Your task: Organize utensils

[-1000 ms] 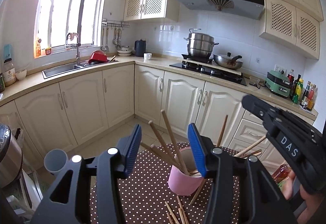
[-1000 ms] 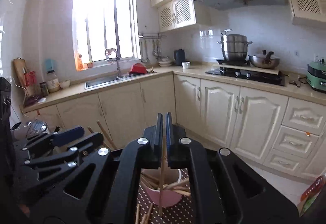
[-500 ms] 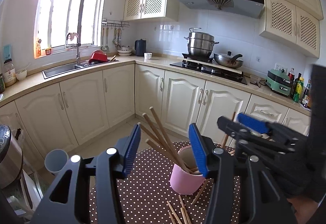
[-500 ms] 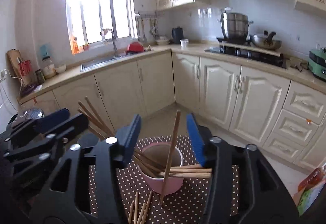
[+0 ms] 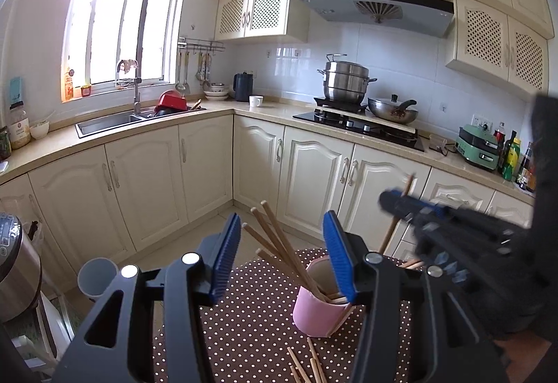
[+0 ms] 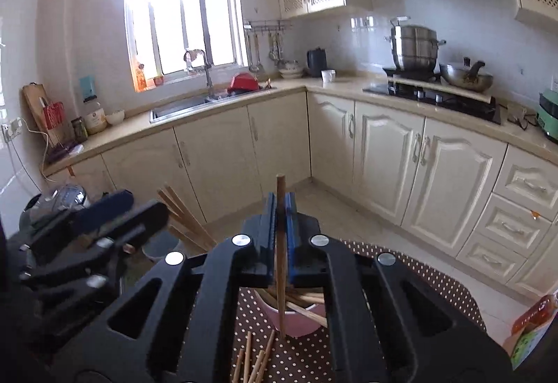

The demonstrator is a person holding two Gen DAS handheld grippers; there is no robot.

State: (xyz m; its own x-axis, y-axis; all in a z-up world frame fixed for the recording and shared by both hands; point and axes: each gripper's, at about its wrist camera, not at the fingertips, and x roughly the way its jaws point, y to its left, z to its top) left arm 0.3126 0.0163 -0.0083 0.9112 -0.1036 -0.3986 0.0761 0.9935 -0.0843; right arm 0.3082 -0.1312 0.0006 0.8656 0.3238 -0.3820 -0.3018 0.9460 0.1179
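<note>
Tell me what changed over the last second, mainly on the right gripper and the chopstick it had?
The right gripper opened half a second ago, leaving the chopstick standing between its pads, and has now shut on it again, upright over the pink cup. The left gripper stayed open at the same width around the cup. The loose chopsticks on the dotted cloth stayed put.

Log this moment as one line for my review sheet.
right gripper: shut on upright chopstick above pink cup | left gripper: open, empty | loose chopsticks on dotted tablecloth
</note>
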